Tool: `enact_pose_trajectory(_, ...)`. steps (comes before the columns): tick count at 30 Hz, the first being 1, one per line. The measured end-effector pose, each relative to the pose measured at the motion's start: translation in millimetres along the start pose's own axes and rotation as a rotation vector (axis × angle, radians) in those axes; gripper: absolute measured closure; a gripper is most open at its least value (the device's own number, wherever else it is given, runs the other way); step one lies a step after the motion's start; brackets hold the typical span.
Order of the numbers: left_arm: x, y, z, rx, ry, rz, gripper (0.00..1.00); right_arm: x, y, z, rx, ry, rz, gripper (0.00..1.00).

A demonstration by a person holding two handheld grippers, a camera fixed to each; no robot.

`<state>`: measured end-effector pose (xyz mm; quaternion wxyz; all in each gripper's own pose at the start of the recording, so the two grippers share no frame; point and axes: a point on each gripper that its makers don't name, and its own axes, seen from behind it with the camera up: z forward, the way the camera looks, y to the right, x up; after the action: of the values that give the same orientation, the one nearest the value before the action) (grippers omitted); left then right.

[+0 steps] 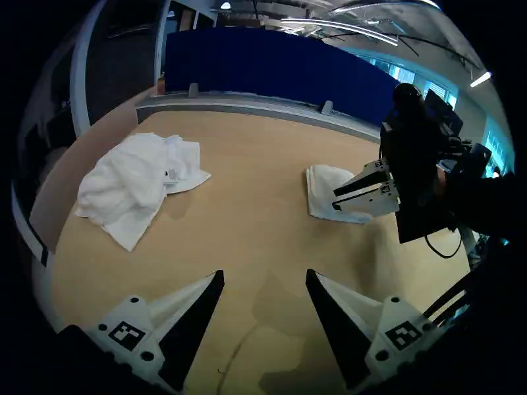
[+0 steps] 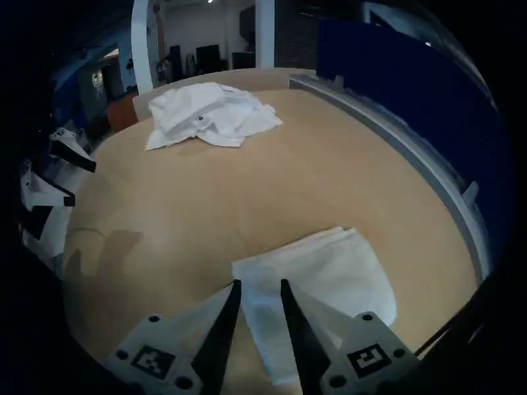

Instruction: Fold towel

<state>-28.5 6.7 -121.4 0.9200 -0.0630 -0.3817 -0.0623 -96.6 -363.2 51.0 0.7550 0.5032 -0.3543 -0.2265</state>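
A crumpled white towel [image 1: 135,184] [image 2: 207,113] lies in a heap on the far side of the wooden table [image 1: 257,217]. A second white towel [image 1: 323,187] [image 2: 329,273] lies folded flat into a neat stack. My right gripper [image 2: 260,283] [image 1: 334,200] hovers over the near-left corner of the folded towel, fingers a narrow gap apart and holding nothing. My left gripper [image 1: 263,273] [image 2: 84,185] is wide open over bare wood, between the two towels and clear of both.
A blue partition [image 1: 277,66] [image 2: 421,92] with a grey rail [image 1: 250,105] runs along the table's back edge. A person's dark-sleeved arm [image 1: 481,204] holds the right gripper. The table edge [image 2: 99,141] curves close to the crumpled towel.
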Motion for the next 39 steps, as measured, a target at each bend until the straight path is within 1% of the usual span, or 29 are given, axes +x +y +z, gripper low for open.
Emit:
enact_pose_trajectory(1,0,0.3,0.3,0.0,-0.001,0.001,0.08,0,-1,-2.2,0.003,0.003,-0.002,0.45)
enact_pose_trajectory(3,-1,1.0,1.0,-0.001,-0.003,0.002,0.08,1,-4,-6.9,0.008,0.01,-0.005,0.31)
enact_pose_trajectory(7,-1,2.0,2.4,-0.003,-0.005,0.001,0.08,-2,-3,-15.1,-0.005,0.017,-0.011,0.08)
enact_pose_trajectory(9,-1,2.3,2.9,-0.004,-0.005,0.0,0.08,-3,-4,-18.5,-0.01,0.018,-0.009,0.0)
enact_pose_trajectory(14,0,2.6,3.4,-0.004,-0.004,0.002,0.08,-9,0,-24.4,-0.039,0.018,0.013,0.0)
enact_pose_trajectory(20,0,3.9,1.9,-0.006,-0.003,0.006,0.08,-21,5,-33.5,-0.084,0.016,0.057,0.0)
enact_pose_trajectory(29,-1,5.1,0.4,-0.009,-0.005,0.011,0.08,-55,13,-45.1,-0.161,-0.012,0.152,0.0)
enact_pose_trajectory(33,-1,5.2,0.6,-0.008,-0.005,0.013,0.08,-69,17,-50.6,-0.205,-0.023,0.199,0.0)
enact_pose_trajectory(36,-1,5.3,1.3,-0.009,-0.006,0.012,0.08,-79,18,-52.1,-0.22,-0.03,0.231,0.0)
enact_pose_trajectory(39,0,5.4,2.2,-0.011,-0.007,0.011,0.08,-85,16,-52.4,-0.218,-0.034,0.254,0.0)
